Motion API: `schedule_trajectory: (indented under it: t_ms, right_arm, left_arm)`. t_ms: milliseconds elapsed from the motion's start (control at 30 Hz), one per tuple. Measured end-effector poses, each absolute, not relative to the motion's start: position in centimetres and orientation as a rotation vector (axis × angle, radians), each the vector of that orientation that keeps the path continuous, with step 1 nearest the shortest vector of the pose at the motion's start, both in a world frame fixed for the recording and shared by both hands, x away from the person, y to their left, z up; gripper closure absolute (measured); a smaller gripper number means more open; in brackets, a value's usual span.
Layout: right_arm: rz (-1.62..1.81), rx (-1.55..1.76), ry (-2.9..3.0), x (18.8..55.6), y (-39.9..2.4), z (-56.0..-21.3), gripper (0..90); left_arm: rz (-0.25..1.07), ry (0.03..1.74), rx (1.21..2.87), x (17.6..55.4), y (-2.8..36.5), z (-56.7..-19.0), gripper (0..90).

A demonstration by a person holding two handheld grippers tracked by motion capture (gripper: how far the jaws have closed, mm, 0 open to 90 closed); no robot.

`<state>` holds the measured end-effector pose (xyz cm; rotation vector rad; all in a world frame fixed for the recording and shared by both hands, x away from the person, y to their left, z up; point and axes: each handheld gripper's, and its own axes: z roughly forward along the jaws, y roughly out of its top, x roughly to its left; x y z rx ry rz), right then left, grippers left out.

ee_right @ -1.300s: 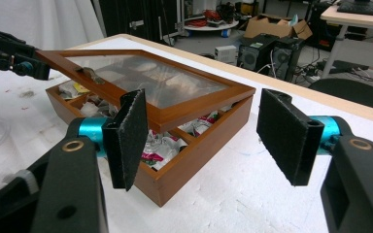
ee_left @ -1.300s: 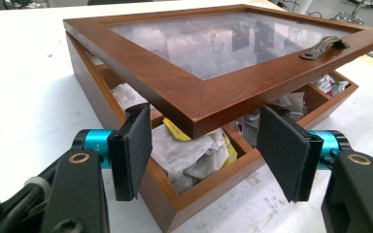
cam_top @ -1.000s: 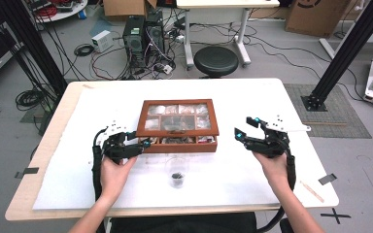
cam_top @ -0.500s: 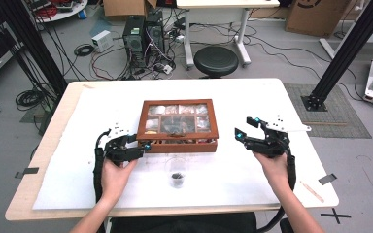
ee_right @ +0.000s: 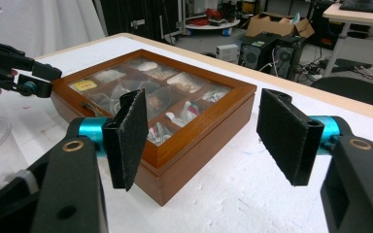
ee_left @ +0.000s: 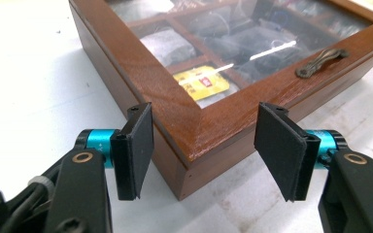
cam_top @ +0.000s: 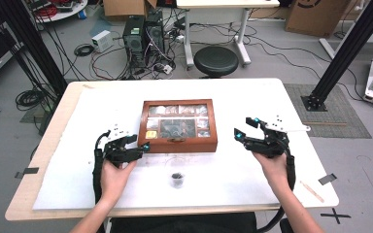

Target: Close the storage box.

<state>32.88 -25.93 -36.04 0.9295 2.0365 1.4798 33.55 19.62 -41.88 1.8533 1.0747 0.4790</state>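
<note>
1. So the wooden box (cam_top: 178, 126) with the glass lid sits in the middle of the table (cam_top: 281, 97), lid down, little metal latch (ee_left: 320, 62) on the front edge facing the person. Tea-bag-looking packets show through the glass.

2. The left gripper (cam_top: 138, 145) is parked right at the box's front-left corner. In the left gripper view that corner pokes in between the two black jaws, which have just been closing a bit, but the pads aren't touching the wood yet, so nothing's grabbed.

3. The right gripper (cam_top: 246, 130) hangs just off the right side of the box, jaws spread wide, empty, pointed at the front-right corner.

4. My read: this is the lining-up step, both hands bracketing the box before holding it or getting the lid open.

5. Next up, I'd guess the left jaws need to finish pinching that corner to steady the box, while the right goes for the lid edge or latch.

6. There's also a small clear cup (cam_top: 177, 177) in front of the box, worth not bumping.
</note>
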Motion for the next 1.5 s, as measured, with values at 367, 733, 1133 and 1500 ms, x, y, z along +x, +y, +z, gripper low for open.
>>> schedule_trajectory:
  t_ms: [367,733,1133,1500]
  right_arm:
    - [1.479,0.931,2.039,32.9,-26.0,-36.1,36.5]
    - [1.474,0.953,2.038,33.1,-26.3,-36.5,36.5]
    - [1.422,1.041,2.011,33.4,-28.0,-37.8,34.5]
    - [1.388,1.139,1.984,34.0,-29.2,-39.0,29.8]
  left_arm:
    - [0.477,1.085,1.901,33.4,19.5,-42.5,40.5]
    - [0.494,1.054,1.940,33.1,19.8,-42.6,40.2]
    - [0.633,0.961,1.817,32.7,22.6,-39.7,32.3]
    - [0.675,0.998,1.714,32.7,25.8,-39.2,31.3]
